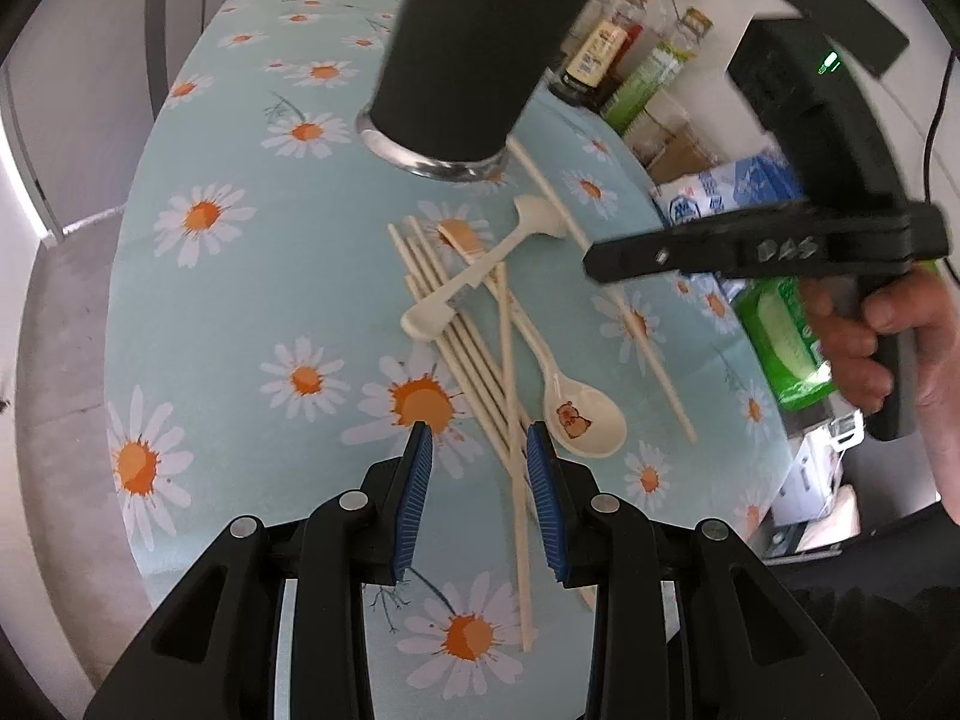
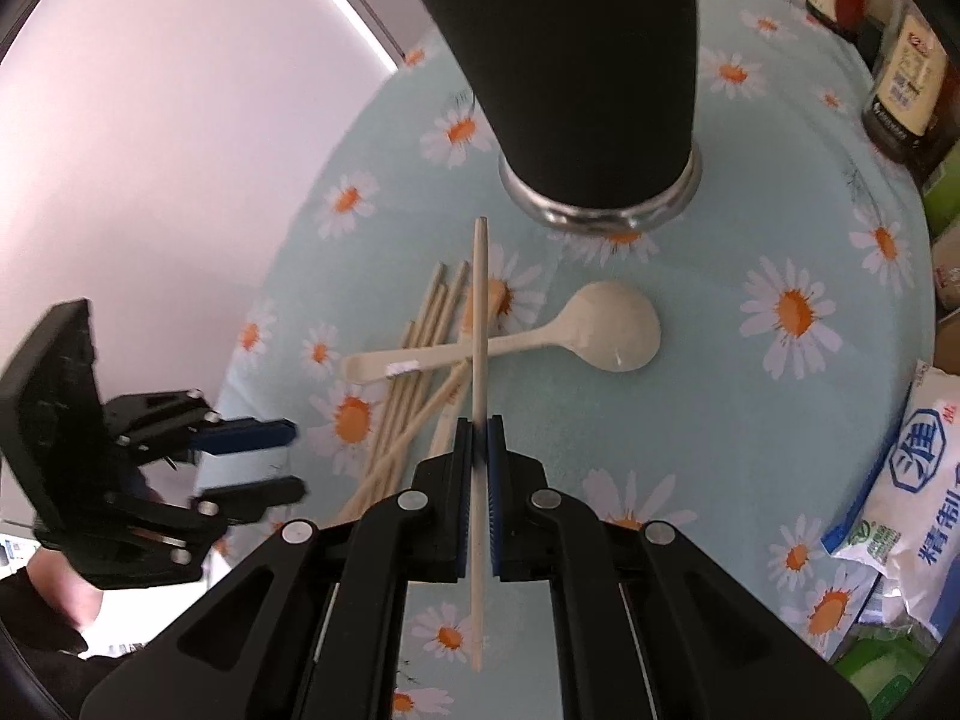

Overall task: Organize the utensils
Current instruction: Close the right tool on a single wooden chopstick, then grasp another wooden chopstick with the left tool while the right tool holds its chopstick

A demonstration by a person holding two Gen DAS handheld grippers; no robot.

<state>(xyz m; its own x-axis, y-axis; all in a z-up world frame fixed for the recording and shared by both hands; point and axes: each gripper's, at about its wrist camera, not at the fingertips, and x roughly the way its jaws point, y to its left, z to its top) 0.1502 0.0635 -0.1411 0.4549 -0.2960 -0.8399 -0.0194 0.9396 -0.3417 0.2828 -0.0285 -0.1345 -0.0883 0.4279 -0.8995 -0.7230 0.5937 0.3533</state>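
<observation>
Right gripper [image 2: 478, 441], nearest in its own view, has its blue pads [image 2: 495, 480] pressed together on a single chopstick [image 2: 479, 324]. This stick runs lengthwise between the fingers, its far tip reaching toward the cup and its near end trailing back under the gripper body. Left gripper [image 1: 479, 450], nearest in the other view, stands partly spread with nothing pinched; in that view a chopstick on the cloth passes through the gap between its pads without visible contact.

Beyond the grippers, a bundle of pale chopsticks [image 1: 462, 348] lies fanned on the daisy-print tablecloth [image 1: 240, 312]. Across the bundle rests a cream spoon [image 1: 480, 276], handle over the sticks. Just beside the bundle lies a second spoon [image 1: 582, 417] whose bowl bears a small cartoon animal. Another lone stick [image 1: 606, 294] lies apart, running from near the cup base toward the table edge.

Farther off stands a tall black cup [image 1: 474, 54] with a metal rim at its base, upright on the cloth. A hand [image 1: 876, 348] grips the right gripper's handle at the edge of the left view. Behind the table, bottles [image 1: 606, 54] and a white-and-blue bag [image 2: 912, 480] line the far side.
</observation>
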